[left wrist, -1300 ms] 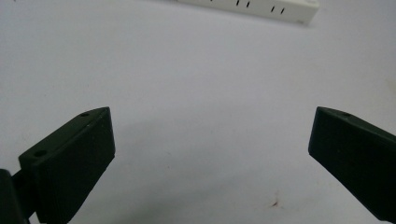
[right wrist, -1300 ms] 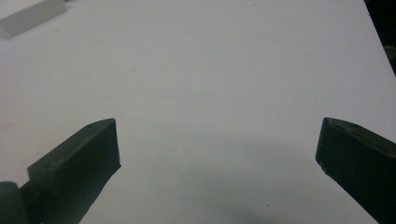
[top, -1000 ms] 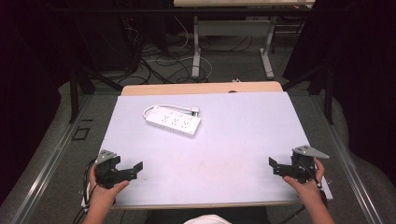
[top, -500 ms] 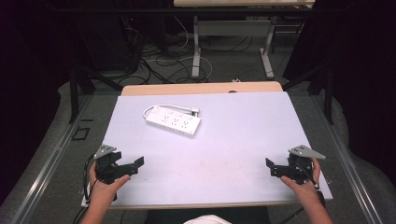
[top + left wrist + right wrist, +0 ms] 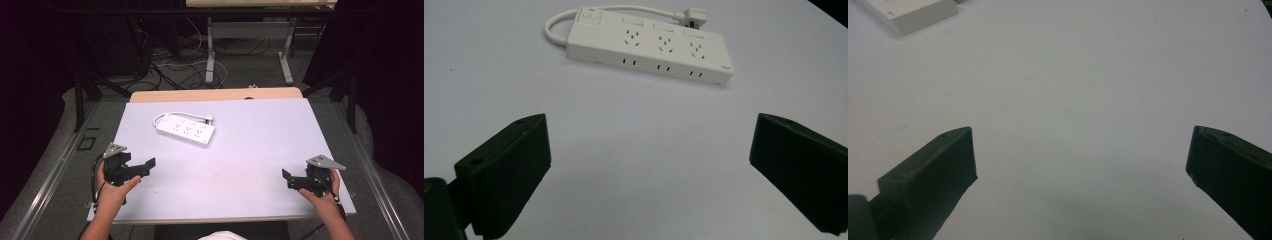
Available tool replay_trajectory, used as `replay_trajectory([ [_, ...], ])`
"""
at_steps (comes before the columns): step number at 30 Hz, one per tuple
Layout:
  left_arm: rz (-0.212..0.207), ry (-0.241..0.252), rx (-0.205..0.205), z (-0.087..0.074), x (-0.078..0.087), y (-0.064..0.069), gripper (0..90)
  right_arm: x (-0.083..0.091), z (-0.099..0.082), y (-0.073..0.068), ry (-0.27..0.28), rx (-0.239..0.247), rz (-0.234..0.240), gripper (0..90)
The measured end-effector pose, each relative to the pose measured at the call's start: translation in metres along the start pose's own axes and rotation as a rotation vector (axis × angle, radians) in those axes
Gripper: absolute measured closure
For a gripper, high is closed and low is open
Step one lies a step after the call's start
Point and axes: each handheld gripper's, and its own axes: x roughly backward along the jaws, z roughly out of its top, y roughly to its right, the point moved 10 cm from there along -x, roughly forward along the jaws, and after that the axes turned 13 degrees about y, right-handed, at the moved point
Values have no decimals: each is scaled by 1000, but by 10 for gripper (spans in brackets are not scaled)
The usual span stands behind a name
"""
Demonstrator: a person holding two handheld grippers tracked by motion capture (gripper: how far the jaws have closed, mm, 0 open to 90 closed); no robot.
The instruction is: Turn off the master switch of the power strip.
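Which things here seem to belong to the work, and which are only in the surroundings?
Likely for the work:
- white power strip with its cord and plug
- left hand-held gripper, open
- right hand-held gripper, open
- white table top

Only around:
- cables on the floor
- far table's legs

- In the right gripper view, the white power strip [image 5: 908, 14] is cut off by the top left corner; only one end shows.
- Both forearms leave the high view's bottom edge.
- The print on the power strip's end in the left gripper view is too small to read.
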Motion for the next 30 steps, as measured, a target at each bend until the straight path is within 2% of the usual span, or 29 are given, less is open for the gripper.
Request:
replay_trajectory([
  [1, -4, -6, -1, 3, -1, 1, 30, -2, 1, 0, 10, 7, -8, 0],
  [6, -5, -5, -6, 14, -6, 3, 30, -2, -1, -2, -3, 8, 4, 0],
  [8, -2, 5, 9, 19, -9, 5, 30, -2, -1, -1, -5, 11, 0, 0],
  [10, -12, -6, 12, 22, -10, 7, 30, -2, -1, 0, -2, 11, 1, 0],
  [12, -12, -7, 6, 25, -13, 8, 30, -2, -1, -1, -4, -6, -1, 0],
  [18, -19, -19, 3, 34, -18, 12, 40, -2, -1, 0, 2, 8, 3, 0],
  [19, -19, -8, 4, 36, -19, 13, 41, -3, -1, -1, 2, 7, 4, 0],
  [26, -25, -23, -10, 45, -25, 17, 48, -3, -1, -1, -1, 3, 7, 0],
  [30, -25, -15, -10, 51, -29, 19, 52, -3, -2, -1, -1, 2, 0, 0],
])
